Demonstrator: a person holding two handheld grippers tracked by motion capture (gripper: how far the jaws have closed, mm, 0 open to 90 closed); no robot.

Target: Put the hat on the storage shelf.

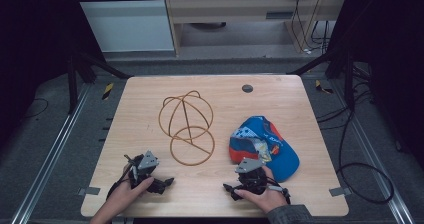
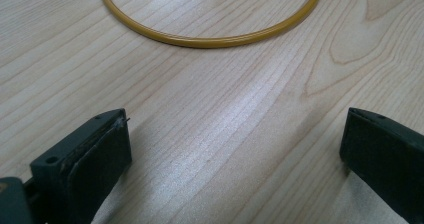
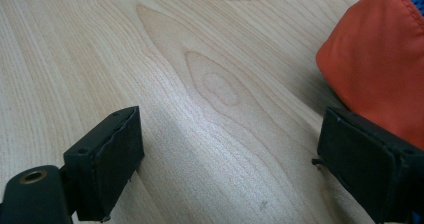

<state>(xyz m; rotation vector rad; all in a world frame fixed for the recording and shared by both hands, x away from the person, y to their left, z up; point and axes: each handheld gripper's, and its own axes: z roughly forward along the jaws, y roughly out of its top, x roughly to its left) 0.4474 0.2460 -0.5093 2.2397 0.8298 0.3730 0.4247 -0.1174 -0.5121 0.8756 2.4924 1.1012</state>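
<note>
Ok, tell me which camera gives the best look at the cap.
The high view: it shows the whole cap, blue with an orange part, lying on the table just beyond the right tool. The right gripper view catches just an orange edge at its right border. The left gripper view looks at the wire ring instead.

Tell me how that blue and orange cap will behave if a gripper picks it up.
The cap lies crumpled on the table, so it is probably soft, floppy cloth that sags from one pinch. It looks light for its size. Pushed, it would likely bunch or slide rather than roll.
</note>
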